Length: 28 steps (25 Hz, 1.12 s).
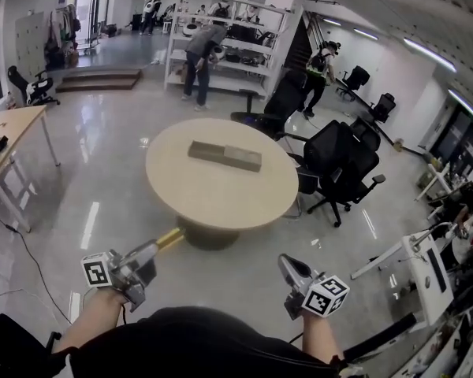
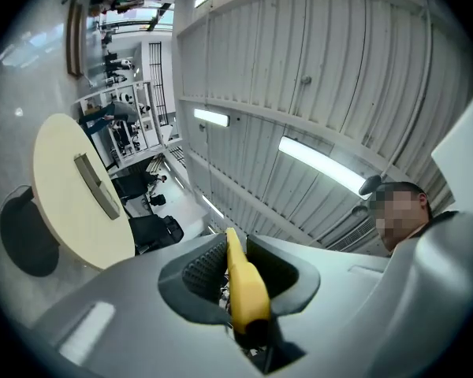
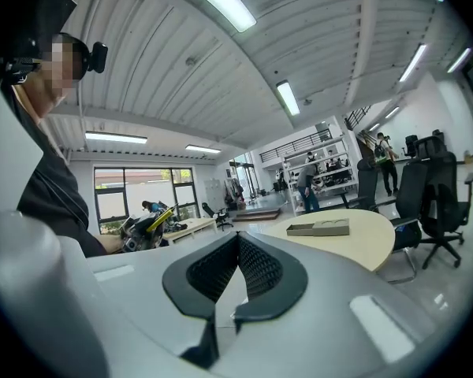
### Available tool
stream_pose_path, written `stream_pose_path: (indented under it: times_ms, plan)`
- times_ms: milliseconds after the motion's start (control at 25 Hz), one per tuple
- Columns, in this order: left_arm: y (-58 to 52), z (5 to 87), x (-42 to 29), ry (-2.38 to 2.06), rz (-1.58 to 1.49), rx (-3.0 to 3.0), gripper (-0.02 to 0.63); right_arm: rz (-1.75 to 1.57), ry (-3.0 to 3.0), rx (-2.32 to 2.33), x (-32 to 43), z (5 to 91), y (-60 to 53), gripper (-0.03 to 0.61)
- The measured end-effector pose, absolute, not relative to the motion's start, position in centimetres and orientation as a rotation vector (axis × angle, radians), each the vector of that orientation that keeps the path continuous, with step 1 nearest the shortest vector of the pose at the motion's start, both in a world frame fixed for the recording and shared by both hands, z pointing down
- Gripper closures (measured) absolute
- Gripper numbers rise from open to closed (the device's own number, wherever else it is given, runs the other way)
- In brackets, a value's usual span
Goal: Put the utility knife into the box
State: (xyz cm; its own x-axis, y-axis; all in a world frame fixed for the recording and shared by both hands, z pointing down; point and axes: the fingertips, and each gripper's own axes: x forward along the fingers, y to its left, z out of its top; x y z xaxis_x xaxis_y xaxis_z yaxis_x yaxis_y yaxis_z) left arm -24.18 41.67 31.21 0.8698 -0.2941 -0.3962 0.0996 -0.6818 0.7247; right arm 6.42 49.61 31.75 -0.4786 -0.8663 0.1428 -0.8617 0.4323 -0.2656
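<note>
The left gripper (image 1: 152, 252) is clamped on the yellow utility knife (image 1: 171, 239), whose body sticks out past the jaw tips toward the round table (image 1: 221, 209). In the left gripper view the ribbed pads (image 2: 205, 264) press the knife's sides. The right gripper (image 1: 288, 266) is empty, its jaws closed tip to tip. Both grippers hover over the floor on the near side of the table, apart from its edge. The flat grey box (image 1: 225, 155) lies near the table's middle. Black office chairs (image 1: 343, 160) stand at the table's right.
</note>
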Motion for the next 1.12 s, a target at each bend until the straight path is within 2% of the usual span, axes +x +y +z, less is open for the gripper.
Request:
stream_pose_path:
  times_ms: [280, 640, 1120]
  plan:
    - [31.3, 29.8, -27.9, -0.034, -0.62, 2.275, 0.54, -0.393, 2.604, -1.665, 1.6, 29.4, 41.0, 0.564]
    - [22.7, 31.2, -32.9, -0.026, -0.607, 2.248, 0.54, -0.427, 2.601, -1.69, -3.7, 30.9, 33.1, 0.563]
    - [16.7, 33.3, -31.0, -0.112, -0.593, 2.216, 0.54, -0.503, 2.635, -1.628, -1.2, 33.1, 25.8, 0.565]
